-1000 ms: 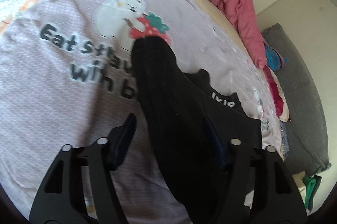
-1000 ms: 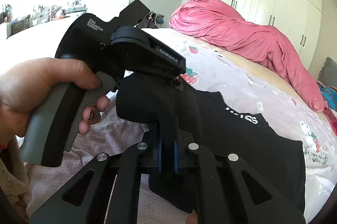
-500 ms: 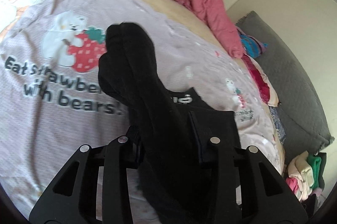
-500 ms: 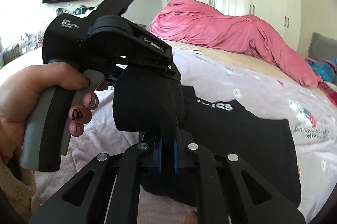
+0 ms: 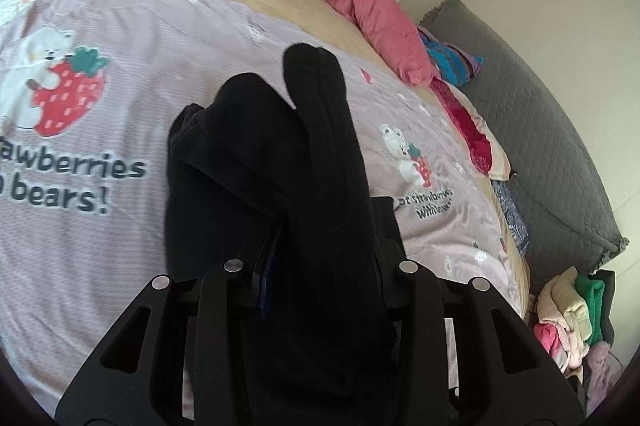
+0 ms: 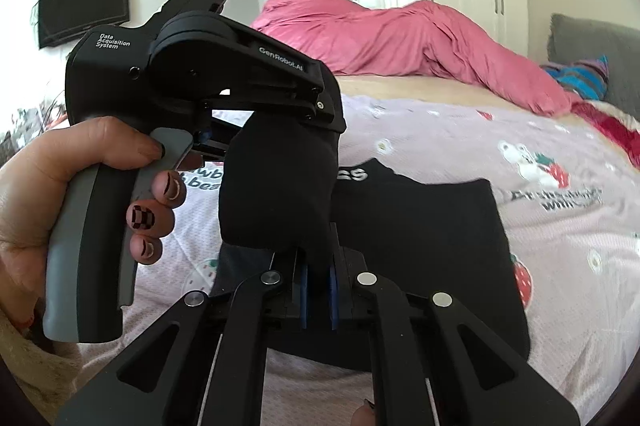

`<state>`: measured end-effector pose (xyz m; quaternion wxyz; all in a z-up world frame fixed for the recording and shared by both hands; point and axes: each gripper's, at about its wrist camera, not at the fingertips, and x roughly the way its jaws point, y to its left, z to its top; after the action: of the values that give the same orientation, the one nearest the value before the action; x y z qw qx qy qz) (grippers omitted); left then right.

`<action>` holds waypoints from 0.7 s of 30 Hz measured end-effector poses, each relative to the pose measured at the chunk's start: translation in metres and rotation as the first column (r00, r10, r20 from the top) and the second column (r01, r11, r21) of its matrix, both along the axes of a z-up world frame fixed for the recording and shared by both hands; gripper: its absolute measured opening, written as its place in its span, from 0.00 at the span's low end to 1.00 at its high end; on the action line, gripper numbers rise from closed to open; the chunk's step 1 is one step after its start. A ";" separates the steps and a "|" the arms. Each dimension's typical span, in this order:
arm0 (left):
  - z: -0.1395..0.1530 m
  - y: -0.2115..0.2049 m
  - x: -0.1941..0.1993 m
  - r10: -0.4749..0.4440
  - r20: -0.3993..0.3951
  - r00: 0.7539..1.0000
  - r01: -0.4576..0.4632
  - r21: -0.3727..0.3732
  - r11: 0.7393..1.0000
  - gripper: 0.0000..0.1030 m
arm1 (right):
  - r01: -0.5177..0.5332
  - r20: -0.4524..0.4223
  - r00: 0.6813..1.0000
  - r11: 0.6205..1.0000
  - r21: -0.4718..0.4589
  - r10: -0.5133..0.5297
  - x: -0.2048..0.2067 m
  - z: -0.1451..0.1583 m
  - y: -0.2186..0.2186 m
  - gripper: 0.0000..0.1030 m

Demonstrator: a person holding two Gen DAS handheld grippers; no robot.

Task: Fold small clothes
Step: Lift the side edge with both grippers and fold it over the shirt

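- Since a second ago the left gripper has closed from wide apart onto the black fabric garment, lifting its bunched fold.
- The right gripper stays clamped on the same garment, which trails onto the pink strawberry-print bedspread near its right edge.
- The person's left hand grips the handle.

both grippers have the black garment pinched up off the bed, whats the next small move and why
Probably carry the raised fold across and lay it down on the part lying flat. Both the left gripper and right gripper are shut on the bunched black garment, while its other part lies spread on the bedspread.
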<state>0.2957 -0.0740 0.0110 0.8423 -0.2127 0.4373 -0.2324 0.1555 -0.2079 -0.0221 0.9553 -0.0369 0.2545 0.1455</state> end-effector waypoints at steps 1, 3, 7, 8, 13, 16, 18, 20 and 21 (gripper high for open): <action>0.000 -0.005 0.001 -0.003 -0.003 1.000 0.003 0.004 1.000 0.26 | 0.010 -0.004 1.000 1.000 0.003 -0.010 -0.001 0.000 -0.004 0.06; 0.000 -0.016 0.002 -0.010 -0.009 1.000 0.010 0.016 1.000 0.26 | 0.023 -0.016 1.000 1.000 0.020 -0.022 -0.001 0.000 -0.010 0.06; -0.003 -0.033 0.004 -0.021 -0.025 0.999 0.022 0.017 1.000 0.26 | 0.054 -0.053 0.997 0.997 0.051 -0.051 0.002 0.001 -0.027 0.06; -0.004 -0.038 0.004 -0.028 -0.028 0.999 0.028 0.017 0.999 0.26 | 0.061 -0.056 0.997 0.997 0.050 -0.058 0.002 0.001 -0.030 0.06; -0.008 -0.057 0.005 -0.049 -0.041 0.998 0.050 0.034 0.998 0.26 | 0.090 -0.083 0.993 0.994 0.054 -0.085 0.000 0.000 -0.045 0.06; -0.014 -0.071 0.007 -0.057 -0.061 0.997 0.059 0.043 0.997 0.26 | 0.108 -0.109 0.989 0.992 0.067 -0.101 0.001 -0.002 -0.055 0.06; -0.018 -0.079 0.009 -0.059 -0.072 0.996 0.063 0.060 0.996 0.26 | 0.119 -0.135 0.985 0.989 0.088 -0.107 0.004 -0.004 -0.062 0.06; -0.023 -0.086 0.011 -0.063 -0.085 0.994 0.069 0.076 0.995 0.26 | 0.136 -0.178 0.978 0.983 0.125 -0.113 0.007 -0.008 -0.071 0.06; -0.025 -0.089 0.011 -0.065 -0.090 0.994 0.073 0.083 0.994 0.26 | 0.142 -0.203 0.973 0.979 0.145 -0.111 0.008 -0.010 -0.075 0.06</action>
<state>0.3069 -0.1631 -0.0142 0.8223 -0.1709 0.4903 -0.2329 0.1636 -0.2825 -0.0325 0.9332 0.0697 0.3360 0.1070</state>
